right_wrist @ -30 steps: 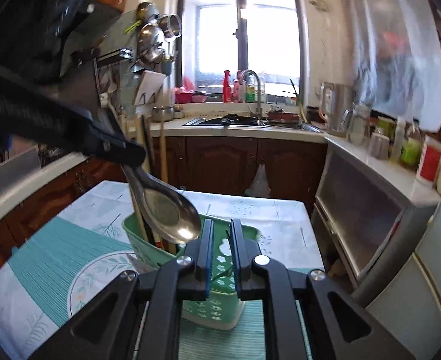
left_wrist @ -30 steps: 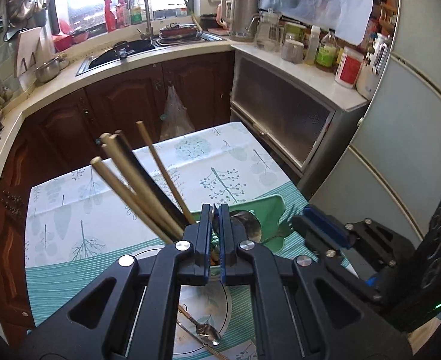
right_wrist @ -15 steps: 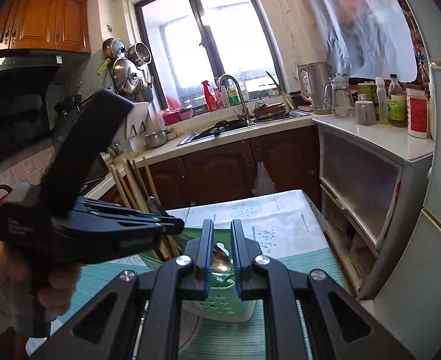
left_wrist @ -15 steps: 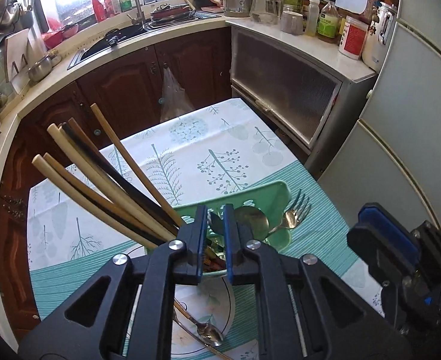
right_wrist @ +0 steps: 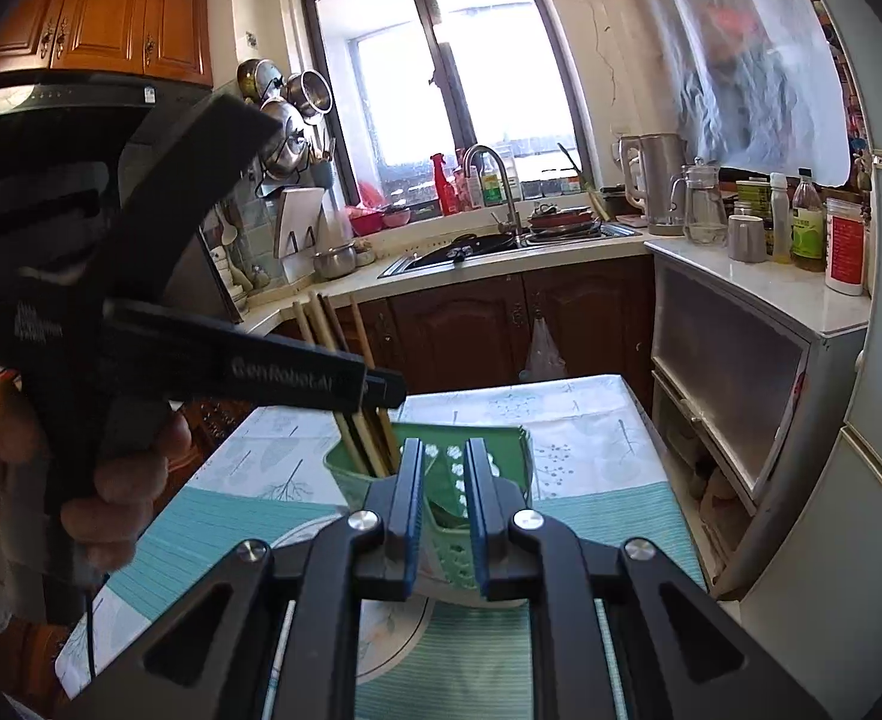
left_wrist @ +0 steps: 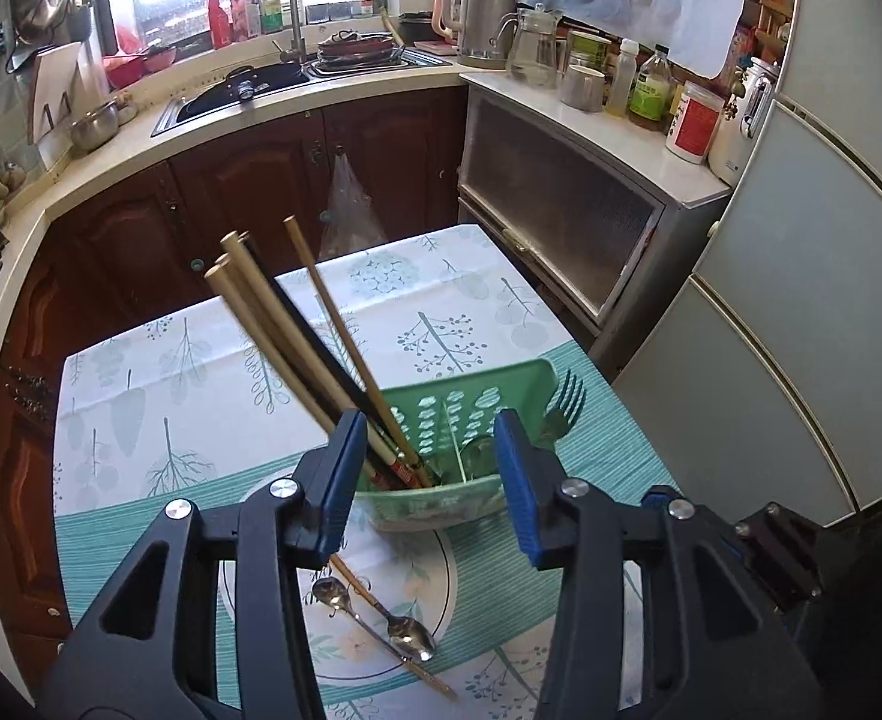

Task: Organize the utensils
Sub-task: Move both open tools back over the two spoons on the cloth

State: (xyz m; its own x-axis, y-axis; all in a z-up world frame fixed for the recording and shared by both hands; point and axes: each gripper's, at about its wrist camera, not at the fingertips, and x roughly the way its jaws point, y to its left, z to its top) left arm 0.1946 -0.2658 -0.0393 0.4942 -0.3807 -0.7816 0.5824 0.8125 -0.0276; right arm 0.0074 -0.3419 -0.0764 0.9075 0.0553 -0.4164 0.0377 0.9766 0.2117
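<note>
A green plastic utensil basket [left_wrist: 471, 402] stands on the table and holds several chopsticks [left_wrist: 297, 324], a fork [left_wrist: 564, 402] and a spoon. My left gripper [left_wrist: 426, 468] is open and empty just above the basket's near rim. On a white plate [left_wrist: 441, 588] in front of the basket lie two small spoons [left_wrist: 375, 621] and a chopstick [left_wrist: 423, 669]. In the right wrist view the basket [right_wrist: 501, 444] sits behind my right gripper [right_wrist: 444, 480], whose jaws stand slightly apart with nothing between them. The left gripper [right_wrist: 381, 387] hovers over the chopsticks [right_wrist: 333, 324].
The table carries a white and teal tablecloth [left_wrist: 201, 360]. A grey cabinet [left_wrist: 561, 210] and a fridge [left_wrist: 801, 300] stand to the right of it. Dark wooden cupboards and a sink counter [left_wrist: 249, 90] run along the back.
My left gripper held a spoon over the basket, lowered it in, then opened wide; the spoon now sits in the basket. The right gripper drew back a little.
</note>
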